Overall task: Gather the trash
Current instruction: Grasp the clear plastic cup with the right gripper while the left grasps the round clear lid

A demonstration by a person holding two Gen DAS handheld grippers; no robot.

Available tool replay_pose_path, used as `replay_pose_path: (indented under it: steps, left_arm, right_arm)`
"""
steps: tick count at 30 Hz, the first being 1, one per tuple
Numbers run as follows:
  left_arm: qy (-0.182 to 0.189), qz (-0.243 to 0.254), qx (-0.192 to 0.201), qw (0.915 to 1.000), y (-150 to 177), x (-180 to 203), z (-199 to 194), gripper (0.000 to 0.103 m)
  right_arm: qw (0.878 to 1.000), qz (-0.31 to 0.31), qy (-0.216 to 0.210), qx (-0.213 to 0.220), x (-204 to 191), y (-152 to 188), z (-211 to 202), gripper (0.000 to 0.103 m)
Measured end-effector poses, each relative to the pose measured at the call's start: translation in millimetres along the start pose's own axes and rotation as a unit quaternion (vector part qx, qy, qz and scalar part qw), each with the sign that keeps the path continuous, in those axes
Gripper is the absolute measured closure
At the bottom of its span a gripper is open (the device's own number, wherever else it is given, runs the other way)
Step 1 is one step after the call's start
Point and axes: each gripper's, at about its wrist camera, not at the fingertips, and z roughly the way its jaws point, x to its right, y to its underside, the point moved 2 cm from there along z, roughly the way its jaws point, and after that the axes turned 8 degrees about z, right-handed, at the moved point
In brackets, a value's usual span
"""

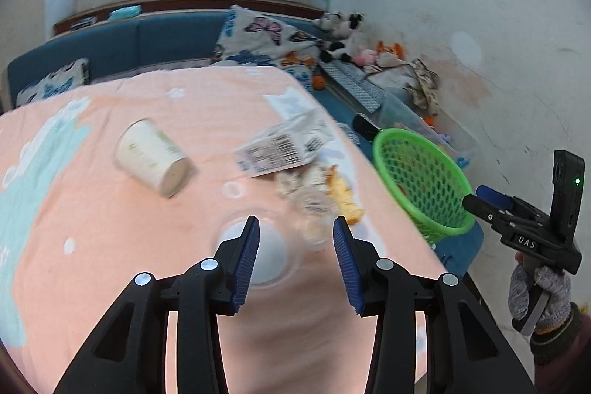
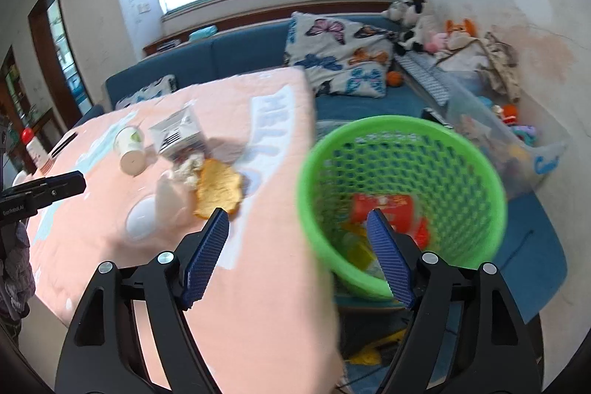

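Green mesh basket (image 2: 402, 194) sits off the peach-cloth table's (image 1: 147, 228) right edge and already holds a red wrapper (image 2: 382, 207). Remaining trash lies on the table left of the basket: carton (image 1: 284, 146), paper cup (image 1: 153, 156) on its side farther left with its long axis running diagonally, orange scrap (image 2: 218, 189) nearest the basket. Left gripper (image 1: 295, 228) is over the pile, jaws parted, nothing between them. Right gripper (image 2: 297, 216) hangs spread and empty at the basket rim. Left looks nearer for the next pick.

Left gripper (image 1: 295, 228) jaws apart, empty, right gripper (image 2: 297, 220) spread wider, apparently empty, gloved hand (image 1: 539, 294) at four o'clock
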Motion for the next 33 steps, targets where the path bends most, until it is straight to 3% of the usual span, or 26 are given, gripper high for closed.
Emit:
replay_pose_path:
  steps: [10, 20, 33]
  left_arm:
    - [-0.016, -0.030, -0.008, 0.9994, 21.9, -32.6, -1.0, 0.063]
    - [-0.022, -0.053, -0.025, 0.9981, 36.8, -54.6, 11.2, 0.063]
    - [-0.018, -0.060, -0.035, 0.9974, 45.5, -65.3, 16.8, 0.063]
  right_arm:
    - [0.998, -0.019, -0.039, -0.045, -47.6, 1.4, 52.3, 0.026]
    - [0.993, -0.042, -0.084, -0.069, -86.8, 1.5, 75.4, 0.029]
    - [0.991, -0.054, -0.080, -0.089, -115.8, 3.2, 111.2, 0.048]
